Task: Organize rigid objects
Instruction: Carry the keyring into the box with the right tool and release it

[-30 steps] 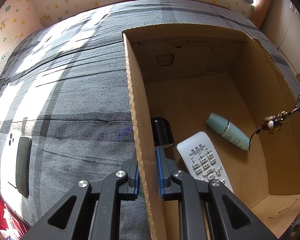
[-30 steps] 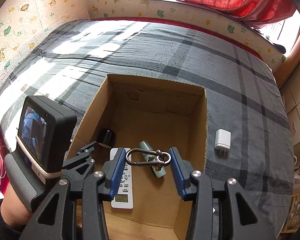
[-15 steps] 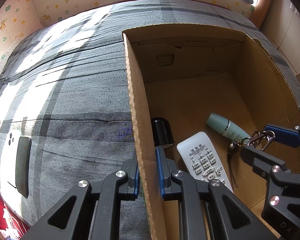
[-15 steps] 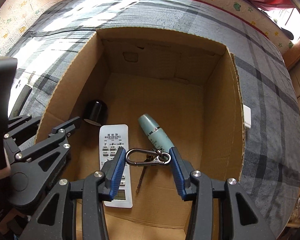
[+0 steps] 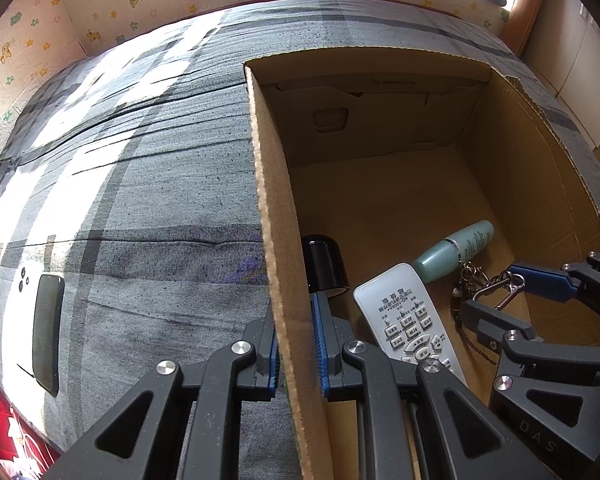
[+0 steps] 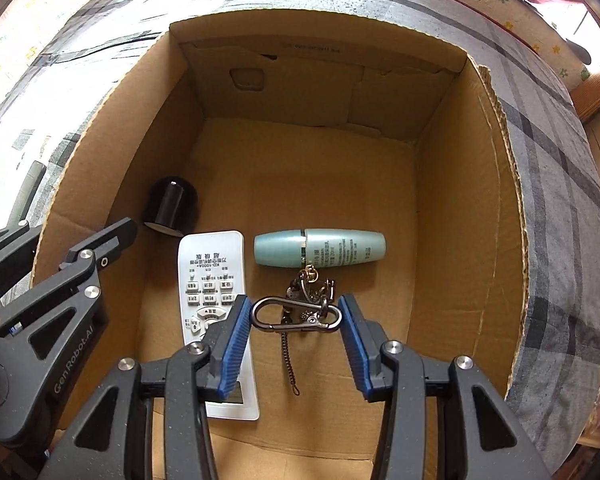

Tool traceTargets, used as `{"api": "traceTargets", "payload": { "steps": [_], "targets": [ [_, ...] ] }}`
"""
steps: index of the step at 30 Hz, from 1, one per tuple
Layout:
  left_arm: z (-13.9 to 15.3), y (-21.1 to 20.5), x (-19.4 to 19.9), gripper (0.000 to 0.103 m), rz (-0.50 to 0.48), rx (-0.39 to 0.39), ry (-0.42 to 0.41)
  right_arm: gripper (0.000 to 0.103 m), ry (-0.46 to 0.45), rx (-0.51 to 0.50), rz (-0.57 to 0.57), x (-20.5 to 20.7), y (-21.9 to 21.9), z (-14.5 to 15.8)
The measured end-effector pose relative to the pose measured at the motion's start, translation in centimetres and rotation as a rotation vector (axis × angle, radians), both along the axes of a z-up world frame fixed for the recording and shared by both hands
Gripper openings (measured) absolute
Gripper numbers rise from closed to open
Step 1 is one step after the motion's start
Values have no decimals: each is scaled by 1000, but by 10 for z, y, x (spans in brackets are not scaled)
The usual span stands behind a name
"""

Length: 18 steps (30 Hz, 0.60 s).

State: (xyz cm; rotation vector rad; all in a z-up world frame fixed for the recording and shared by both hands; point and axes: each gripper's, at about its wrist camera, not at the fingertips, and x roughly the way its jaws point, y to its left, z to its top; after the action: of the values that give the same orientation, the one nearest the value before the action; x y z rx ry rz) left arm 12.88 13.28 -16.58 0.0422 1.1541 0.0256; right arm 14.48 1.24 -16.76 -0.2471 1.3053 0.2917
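Observation:
An open cardboard box [image 6: 496, 216] sits on the bed. Inside lie a white remote [image 6: 214, 276], a teal bottle [image 6: 320, 248] and a black cap [image 6: 171, 206]. My right gripper [image 6: 296, 318] is shut on a metal carabiner keychain [image 6: 296, 316], low inside the box; its chain and charms touch the floor beside the bottle. My left gripper [image 5: 296, 348] is shut on the box's left wall [image 5: 278, 240]. In the left wrist view the right gripper [image 5: 496, 294] shows with the keychain [image 5: 496, 290], near the remote [image 5: 408, 312], bottle [image 5: 452, 250] and cap [image 5: 324, 262].
The bed has a grey plaid cover [image 5: 140, 184]. A black phone [image 5: 46, 328] lies on it left of the box, near the bed's edge. Walls with cartoon wallpaper [image 5: 100, 20] rise behind the bed.
My right gripper has lowered the keychain from above the box down to its floor, beside the bottle. The bottle now lies at a different angle. The left gripper has not moved.

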Motion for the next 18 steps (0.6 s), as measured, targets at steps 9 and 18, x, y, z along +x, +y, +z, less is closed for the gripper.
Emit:
{"api": "traceTargets", "payload": {
  "steps": [9,18],
  "targets": [
    [0,-1,0,15,1,1,0,49,4,8,-4,3,3,-3],
    [-1,-1,0,15,0,3,-1,71,-40,21,-9,-3,-1,9]
  ]
}}
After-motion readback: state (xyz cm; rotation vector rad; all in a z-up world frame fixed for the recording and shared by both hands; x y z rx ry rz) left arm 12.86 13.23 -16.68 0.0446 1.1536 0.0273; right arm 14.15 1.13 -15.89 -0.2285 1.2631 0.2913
